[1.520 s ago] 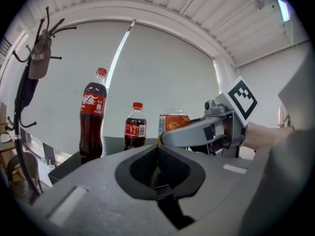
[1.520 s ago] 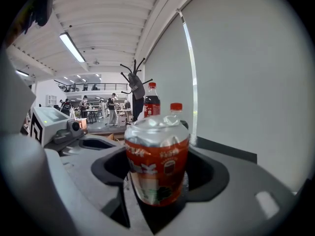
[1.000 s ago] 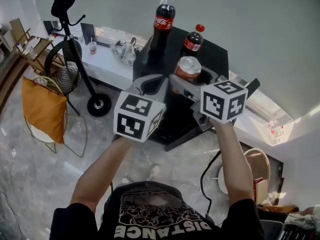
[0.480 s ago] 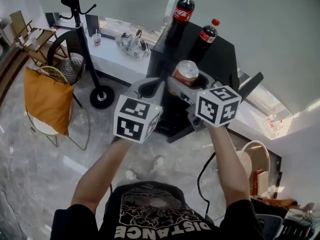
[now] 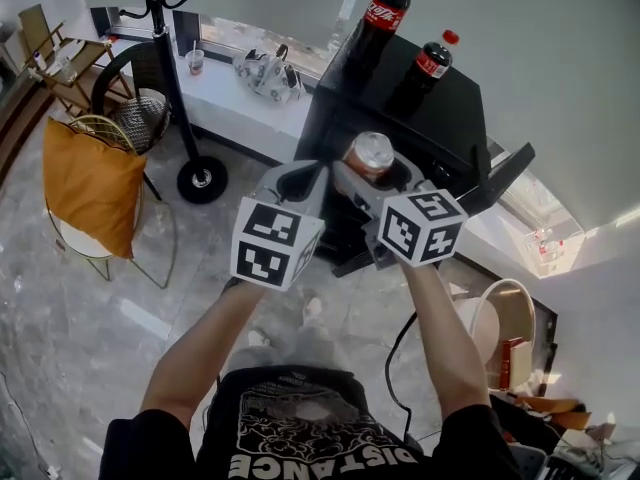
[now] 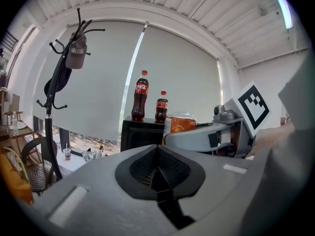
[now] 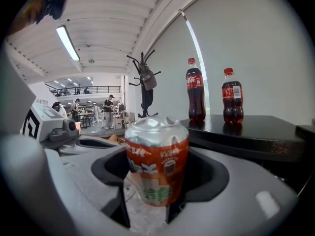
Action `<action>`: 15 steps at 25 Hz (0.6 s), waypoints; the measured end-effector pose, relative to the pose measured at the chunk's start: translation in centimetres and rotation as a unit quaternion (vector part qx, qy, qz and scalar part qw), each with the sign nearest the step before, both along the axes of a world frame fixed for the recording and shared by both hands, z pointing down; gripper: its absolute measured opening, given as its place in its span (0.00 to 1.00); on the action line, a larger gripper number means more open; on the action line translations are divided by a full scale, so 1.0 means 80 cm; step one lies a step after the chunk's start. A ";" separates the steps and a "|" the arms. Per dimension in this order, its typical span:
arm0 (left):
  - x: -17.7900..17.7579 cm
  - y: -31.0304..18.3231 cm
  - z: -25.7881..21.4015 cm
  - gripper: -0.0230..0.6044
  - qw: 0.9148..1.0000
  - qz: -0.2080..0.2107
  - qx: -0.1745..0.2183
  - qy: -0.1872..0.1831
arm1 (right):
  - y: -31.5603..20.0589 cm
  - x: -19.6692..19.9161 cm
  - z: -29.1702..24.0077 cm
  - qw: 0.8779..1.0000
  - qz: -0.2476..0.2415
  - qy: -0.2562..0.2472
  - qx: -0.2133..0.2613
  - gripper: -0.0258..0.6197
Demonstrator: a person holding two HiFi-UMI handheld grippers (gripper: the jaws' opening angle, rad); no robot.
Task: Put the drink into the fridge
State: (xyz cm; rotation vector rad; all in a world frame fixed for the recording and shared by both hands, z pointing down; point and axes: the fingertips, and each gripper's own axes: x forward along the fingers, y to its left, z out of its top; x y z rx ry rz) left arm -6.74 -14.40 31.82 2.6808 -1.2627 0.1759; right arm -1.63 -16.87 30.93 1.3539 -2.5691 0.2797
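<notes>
My right gripper (image 5: 372,172) (image 7: 150,200) is shut on an orange drink can (image 5: 370,155) (image 7: 156,161), which stands upright between its jaws. The can also shows in the left gripper view (image 6: 180,123). Just to its left, my left gripper (image 5: 300,180) (image 6: 158,178) is shut with nothing in it. Both are held in the air in front of a black mini fridge (image 5: 440,108) (image 7: 256,132) whose door looks shut. A tall cola bottle (image 5: 378,23) (image 7: 195,90) and a short cola bottle (image 5: 428,68) (image 7: 232,96) stand on the fridge top.
A white ledge (image 5: 225,103) with a cup and a bag runs left of the fridge. A black coat stand (image 5: 170,68) and a wire chair with an orange cushion (image 5: 88,193) stand on the marble floor at left. A cable and a round stool (image 5: 505,328) lie at right.
The view has shifted so the fridge and bottles sit higher and further right. Both grippers stay side by side with the can still held.
</notes>
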 end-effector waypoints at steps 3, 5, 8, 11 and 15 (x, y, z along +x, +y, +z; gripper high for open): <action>0.007 -0.010 0.019 0.04 1.000 0.000 -0.001 0.003 | -0.013 0.007 0.018 1.000 0.000 0.002 0.010 0.56; 0.012 -0.018 0.038 0.04 1.000 0.000 -0.007 0.008 | -0.020 0.011 0.036 1.000 -0.003 0.005 0.011 0.56; 0.021 -0.031 0.068 0.04 1.000 -0.006 -0.005 0.005 | -0.029 0.019 0.073 1.000 -0.004 0.009 0.006 0.56; 0.028 -0.042 0.103 0.04 1.000 -0.013 -0.016 0.003 | -0.039 0.030 0.113 1.000 0.001 -0.001 -0.008 0.56; 0.037 -0.056 0.147 0.04 1.000 -0.016 -0.024 0.000 | -0.055 0.038 0.162 1.000 0.004 -0.009 -0.021 0.56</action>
